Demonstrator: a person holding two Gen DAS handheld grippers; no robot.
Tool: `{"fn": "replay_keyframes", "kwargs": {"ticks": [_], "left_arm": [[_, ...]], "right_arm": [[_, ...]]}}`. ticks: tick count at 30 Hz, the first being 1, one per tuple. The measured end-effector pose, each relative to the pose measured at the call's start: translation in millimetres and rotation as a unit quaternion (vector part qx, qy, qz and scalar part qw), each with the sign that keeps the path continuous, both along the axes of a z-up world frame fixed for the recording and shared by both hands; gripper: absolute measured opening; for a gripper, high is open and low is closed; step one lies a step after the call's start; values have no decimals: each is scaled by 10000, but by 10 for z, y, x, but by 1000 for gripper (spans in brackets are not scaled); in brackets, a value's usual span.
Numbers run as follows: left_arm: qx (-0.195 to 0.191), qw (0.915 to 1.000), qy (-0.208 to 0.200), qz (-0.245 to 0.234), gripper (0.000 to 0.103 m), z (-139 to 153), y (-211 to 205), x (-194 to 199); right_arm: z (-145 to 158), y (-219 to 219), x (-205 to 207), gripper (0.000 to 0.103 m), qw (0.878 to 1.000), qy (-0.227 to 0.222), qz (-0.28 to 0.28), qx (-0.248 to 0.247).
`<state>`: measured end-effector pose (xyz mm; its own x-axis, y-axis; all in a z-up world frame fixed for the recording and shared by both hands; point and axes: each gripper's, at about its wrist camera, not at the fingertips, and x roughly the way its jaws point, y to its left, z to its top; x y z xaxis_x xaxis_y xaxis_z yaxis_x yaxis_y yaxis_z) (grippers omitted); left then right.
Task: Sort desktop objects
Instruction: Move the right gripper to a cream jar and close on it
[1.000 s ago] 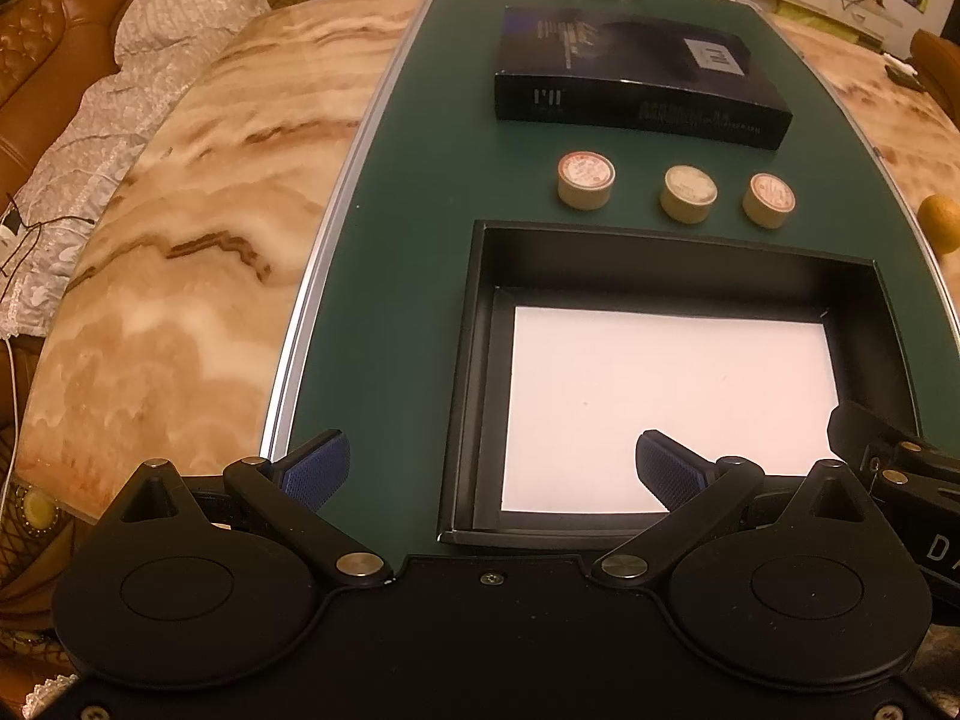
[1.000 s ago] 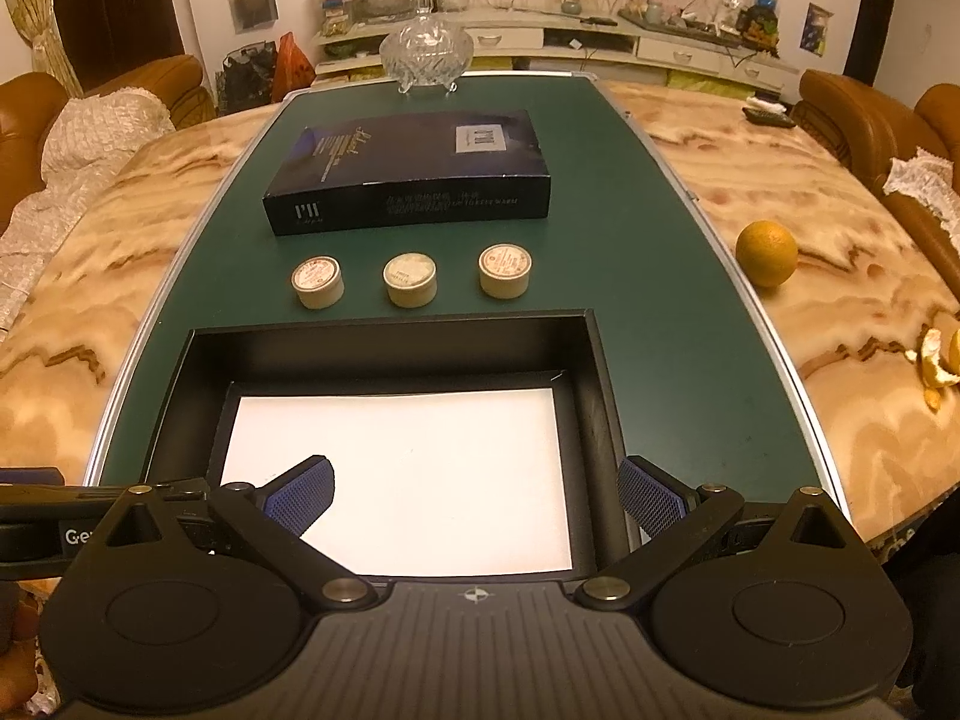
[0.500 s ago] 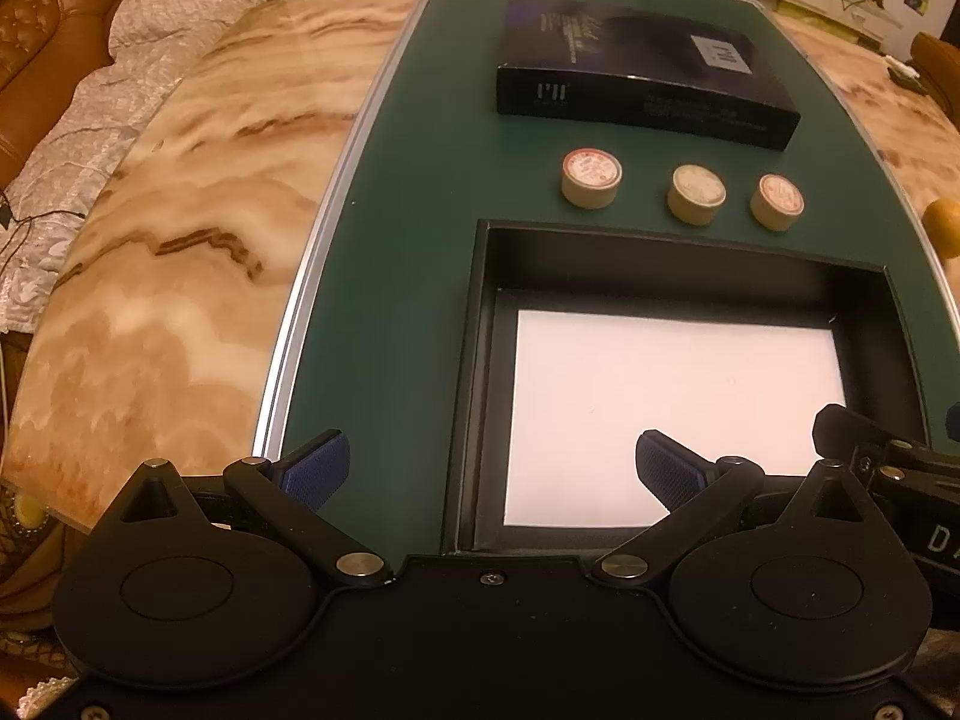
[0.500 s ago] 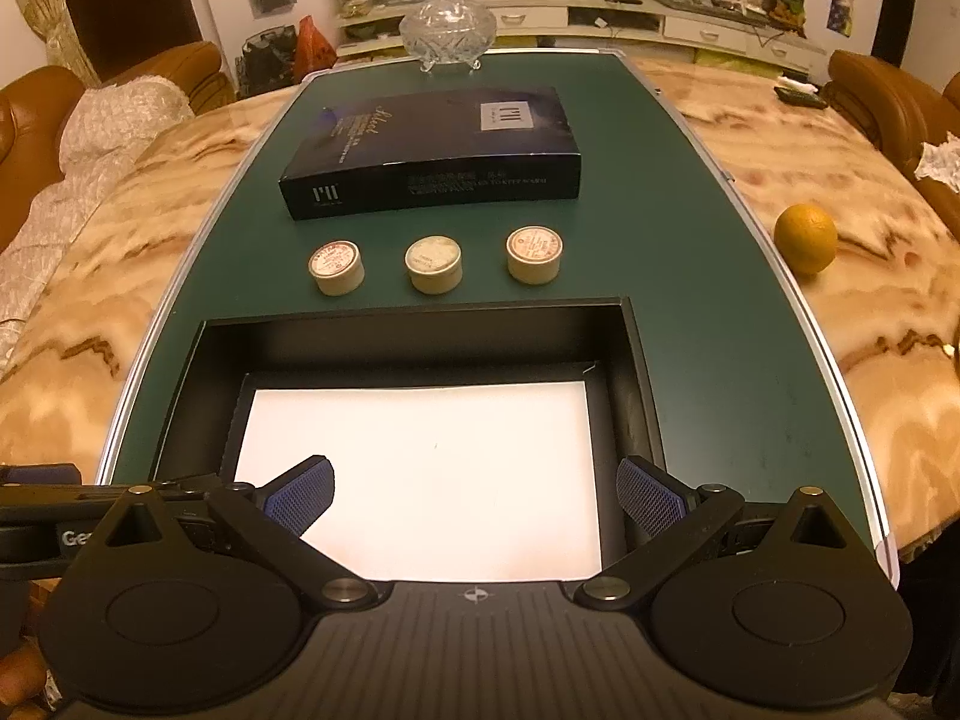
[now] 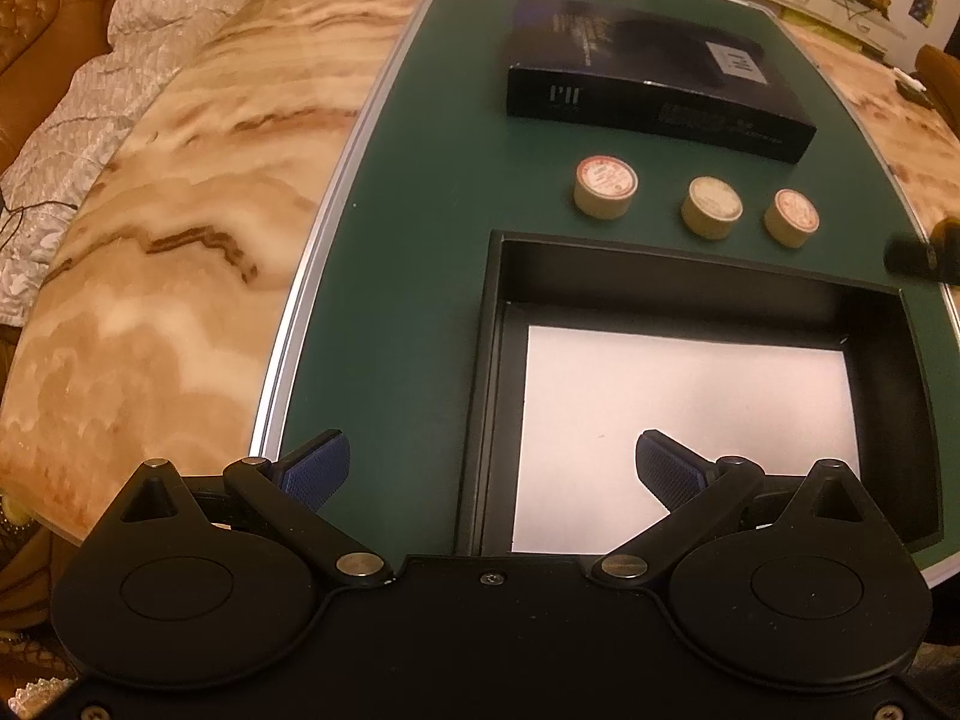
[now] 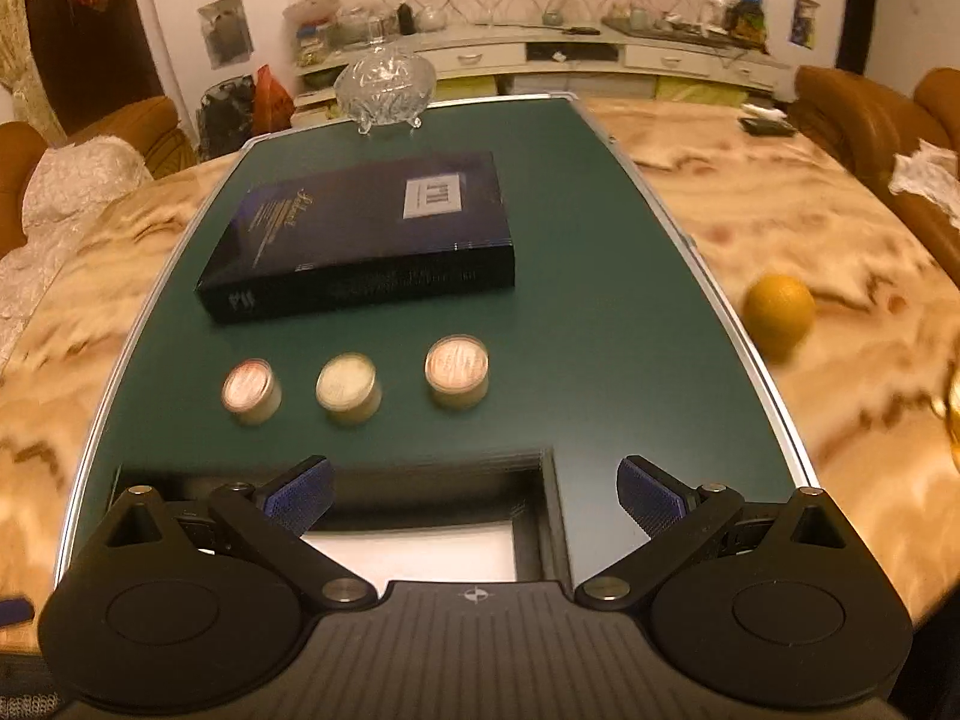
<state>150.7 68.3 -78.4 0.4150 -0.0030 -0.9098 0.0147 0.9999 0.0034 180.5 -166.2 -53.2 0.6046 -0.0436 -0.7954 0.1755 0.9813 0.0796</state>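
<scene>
Three small round tins stand in a row on the green mat: left [image 5: 604,186] [image 6: 251,390], middle [image 5: 712,206] [image 6: 348,387], right [image 5: 793,218] [image 6: 457,371]. Behind them lies a dark box [image 5: 654,78] [image 6: 366,231]. In front lies an open black tray [image 5: 495,372] [image 6: 549,516] with a white liner. My left gripper [image 5: 492,471] is open and empty over the tray's near left corner. My right gripper [image 6: 474,495] is open and empty above the tray's far edge, just short of the tins. Part of it shows blurred at the left wrist view's right edge [image 5: 924,252].
A glass bowl [image 6: 385,86] stands at the mat's far end. An orange [image 6: 779,307] lies on the marble table [image 5: 150,252] to the right of the mat. Brown sofas and a lace cover [image 5: 90,114] flank the table.
My right gripper has moved forward over the tray toward the tins. My left gripper has shifted slightly forward. Both stay open.
</scene>
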Motion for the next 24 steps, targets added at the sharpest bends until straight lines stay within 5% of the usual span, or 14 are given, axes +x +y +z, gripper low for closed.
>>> {"fn": "replay_keyframes", "kwargs": {"ticks": [6, 10, 24], "left_arm": [[24, 10000, 55, 11, 103, -51, 4, 39], [39, 10000, 77, 39, 103, -69, 17, 68], [60, 9999, 158, 38, 103, -151, 54, 118]], "right_arm": [[-170, -80, 604, 101, 9989, 302, 288, -219], [-367, -56, 918, 87, 9974, 553, 314, -341], [-701, 95, 1286, 59, 9947, 893, 431, -268]]}}
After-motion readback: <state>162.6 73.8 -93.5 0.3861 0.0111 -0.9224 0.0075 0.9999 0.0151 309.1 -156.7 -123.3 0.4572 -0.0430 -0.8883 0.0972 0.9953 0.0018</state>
